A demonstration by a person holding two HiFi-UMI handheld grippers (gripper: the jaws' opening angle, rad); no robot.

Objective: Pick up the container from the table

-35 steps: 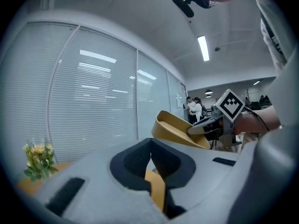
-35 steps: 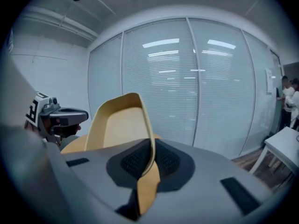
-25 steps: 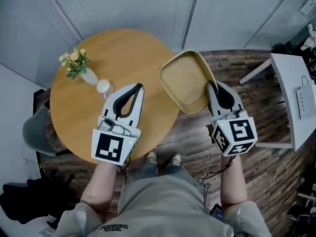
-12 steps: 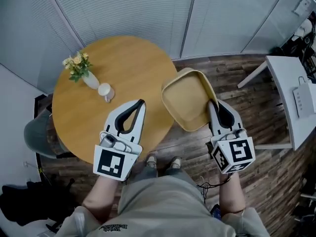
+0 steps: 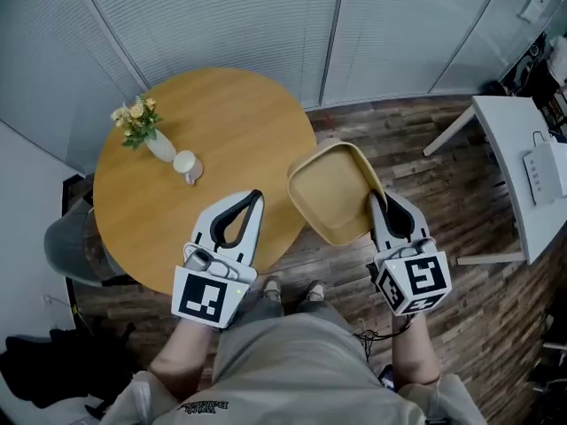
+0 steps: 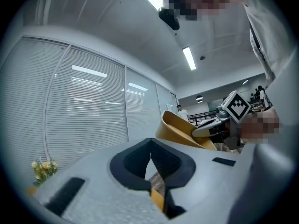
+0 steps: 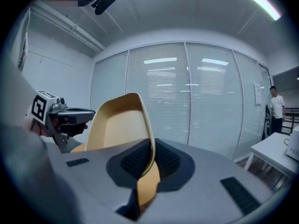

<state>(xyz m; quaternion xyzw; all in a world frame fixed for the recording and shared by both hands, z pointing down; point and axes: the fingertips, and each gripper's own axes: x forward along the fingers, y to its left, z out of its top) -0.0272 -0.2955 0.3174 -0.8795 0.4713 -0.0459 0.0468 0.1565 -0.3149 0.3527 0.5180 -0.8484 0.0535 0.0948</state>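
Container [image 5: 332, 193] drawn off table [image 5: 213, 122], now over floor [image 5: 399, 140]; right gripper [image 5: 376, 198] clamps its rim; left gripper [image 5: 256, 195] closed, empty.

container [image 5: 332, 191] | look: tan, shallow, round corners, raised rim, nothing inside | pose: tilted, its inside seen from above | place: up in the air over the wood floor [image 5: 399, 127], just beside the table [image 5: 177, 96] edge | hold: right tool [image 5: 377, 198] pinches its rim

A vase [image 5: 162, 145] and cup [image 5: 187, 165] stand at the left of the table [image 5: 230, 113]; its centre and upper right are open. The container [image 5: 330, 191] hangs just off its right edge. A desk [image 5: 518, 149] bounds the floor [image 5: 399, 140] at far right.
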